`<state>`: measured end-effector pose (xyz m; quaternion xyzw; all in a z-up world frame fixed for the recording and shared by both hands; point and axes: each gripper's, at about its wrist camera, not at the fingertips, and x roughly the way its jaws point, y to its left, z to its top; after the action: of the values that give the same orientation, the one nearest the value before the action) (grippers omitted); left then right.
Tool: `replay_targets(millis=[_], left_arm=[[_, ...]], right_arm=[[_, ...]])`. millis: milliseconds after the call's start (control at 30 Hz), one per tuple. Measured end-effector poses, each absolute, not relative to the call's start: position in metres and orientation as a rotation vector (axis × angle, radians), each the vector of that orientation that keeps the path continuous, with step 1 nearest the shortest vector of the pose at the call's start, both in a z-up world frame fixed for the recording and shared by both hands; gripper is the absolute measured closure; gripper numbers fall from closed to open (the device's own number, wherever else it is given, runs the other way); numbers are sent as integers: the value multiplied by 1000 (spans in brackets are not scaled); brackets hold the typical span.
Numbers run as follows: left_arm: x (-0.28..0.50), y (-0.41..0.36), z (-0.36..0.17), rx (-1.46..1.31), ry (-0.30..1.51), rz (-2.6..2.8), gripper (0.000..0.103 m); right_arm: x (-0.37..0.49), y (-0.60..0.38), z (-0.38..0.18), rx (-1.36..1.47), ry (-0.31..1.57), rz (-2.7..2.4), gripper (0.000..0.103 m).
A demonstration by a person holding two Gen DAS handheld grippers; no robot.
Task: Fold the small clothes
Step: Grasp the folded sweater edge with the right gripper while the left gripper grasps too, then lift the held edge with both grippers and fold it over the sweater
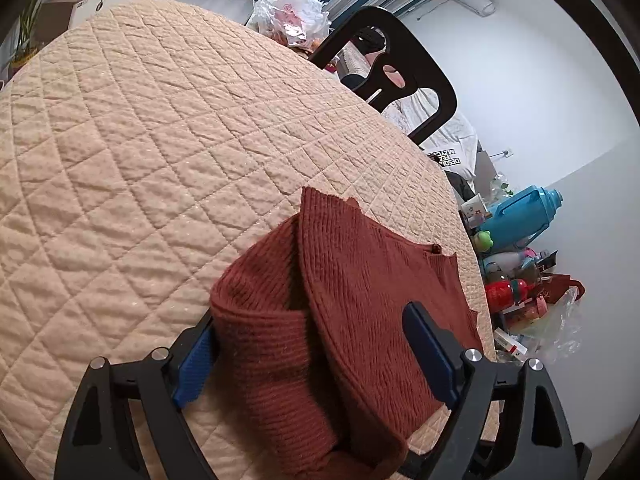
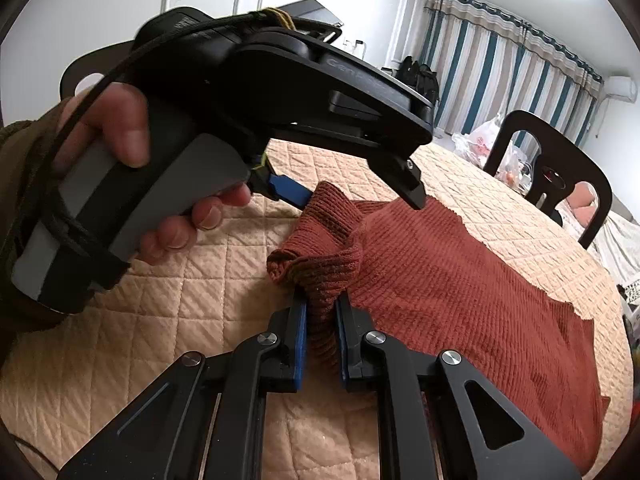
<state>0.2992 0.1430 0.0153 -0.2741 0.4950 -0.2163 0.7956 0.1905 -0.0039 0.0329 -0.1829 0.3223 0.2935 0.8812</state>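
Note:
A rust-red ribbed knit garment lies on the quilted beige table cover. In the left wrist view my left gripper stands wide open with bunched fabric lying between its blue pads. In the right wrist view my right gripper is shut on a bunched fold of the garment, whose body spreads flat to the right. The left gripper, held by a hand, hovers over the garment's far edge, one blue finger touching the cloth.
A black chair stands at the table's far edge, also in the right wrist view. Plastic bags sit on the far side. A blue jug and clutter lie beyond the right edge.

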Motion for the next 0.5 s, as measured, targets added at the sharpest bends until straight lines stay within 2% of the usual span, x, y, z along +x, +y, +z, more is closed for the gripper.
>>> replay_targets(millis=[67, 233, 300, 367, 500], left_arm=[[302, 138, 16, -567, 1074, -464, 30], [306, 130, 15, -521, 1098, -433, 43], [308, 130, 14, -505, 1112, -410, 56], [308, 131, 12, -492, 1119, -390, 74], [309, 133, 11, -520, 1127, -383, 82]], right_arm=[[192, -5, 33, -371, 672, 615, 91], [191, -6, 34, -360, 671, 618, 91], [191, -5, 34, -359, 673, 619, 91], [191, -6, 34, -359, 675, 620, 91], [191, -8, 35, -351, 672, 620, 91]])
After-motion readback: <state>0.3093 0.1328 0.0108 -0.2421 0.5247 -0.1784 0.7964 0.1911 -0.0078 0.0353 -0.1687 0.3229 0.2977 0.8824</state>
